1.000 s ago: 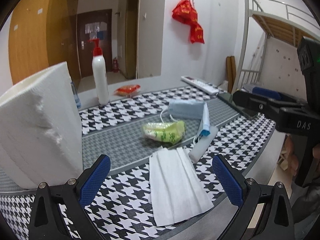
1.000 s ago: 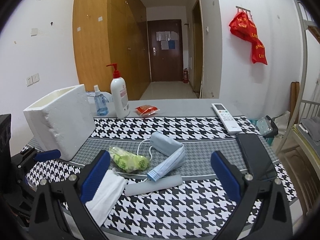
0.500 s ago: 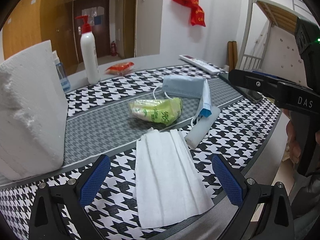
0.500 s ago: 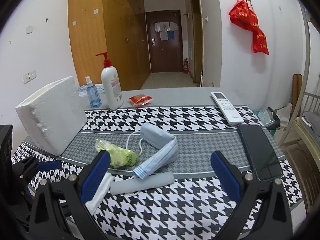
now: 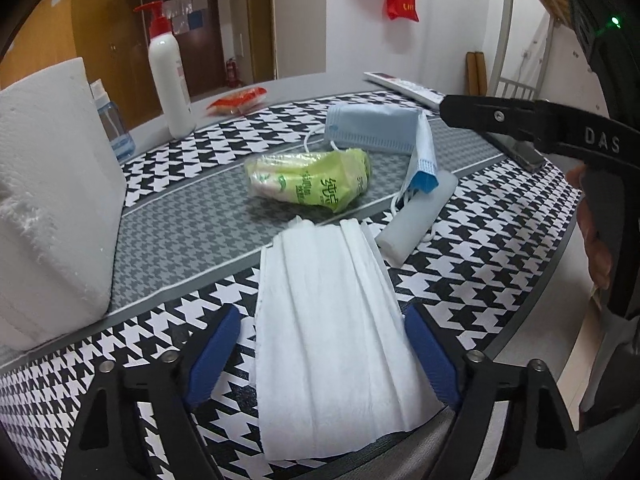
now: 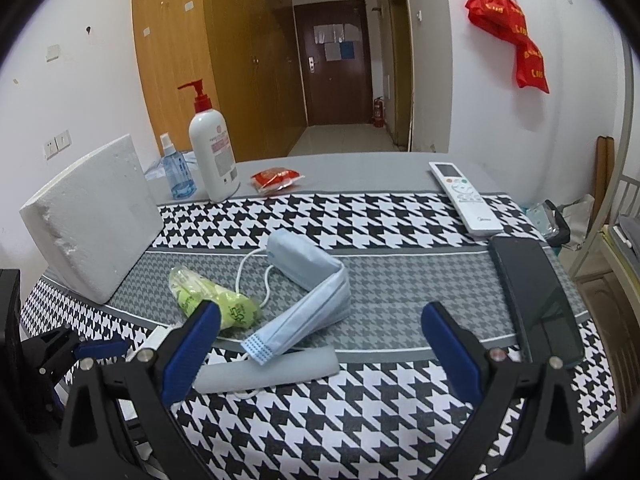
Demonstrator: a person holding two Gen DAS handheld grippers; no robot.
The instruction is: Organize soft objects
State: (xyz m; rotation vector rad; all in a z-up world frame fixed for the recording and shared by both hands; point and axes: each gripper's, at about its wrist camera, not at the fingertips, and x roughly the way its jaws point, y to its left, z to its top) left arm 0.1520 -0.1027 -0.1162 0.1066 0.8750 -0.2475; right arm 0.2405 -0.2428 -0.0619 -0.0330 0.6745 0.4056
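two blue pads of my left gripper (image 5: 322,354) straddle the white folded tissue (image 5: 328,328); its jaws have just been closing in, yet neither pad presses on it, a sliver of cloth showing at the left and the right pad standing right at the tissue's edge. the tissue lies flat on the houndstooth table cloth (image 5: 472,264), at the near edge, well to the right of the white foam block (image 5: 52,200), and its near end hangs a little past the table's edge.

i judge it very light, limp and easily crushed: a stack of thin pleated sheets that will sag and may fan apart if pinched at one corner. the better hold looks to be across its width near the overhanging end, where a pad can get under the edge, squeezing all the layers together. its long axis runs away from me, leaning slightly left at the far end, toward the green tissue packet (image 5: 312,180), which lies beyond it and further from the foam block than the tissue's far corner.

my right gripper (image 6: 320,356) stands wide apart and empty, over the grey roll (image 6: 268,372) and the blue face mask (image 6: 312,288), right of the foam block.
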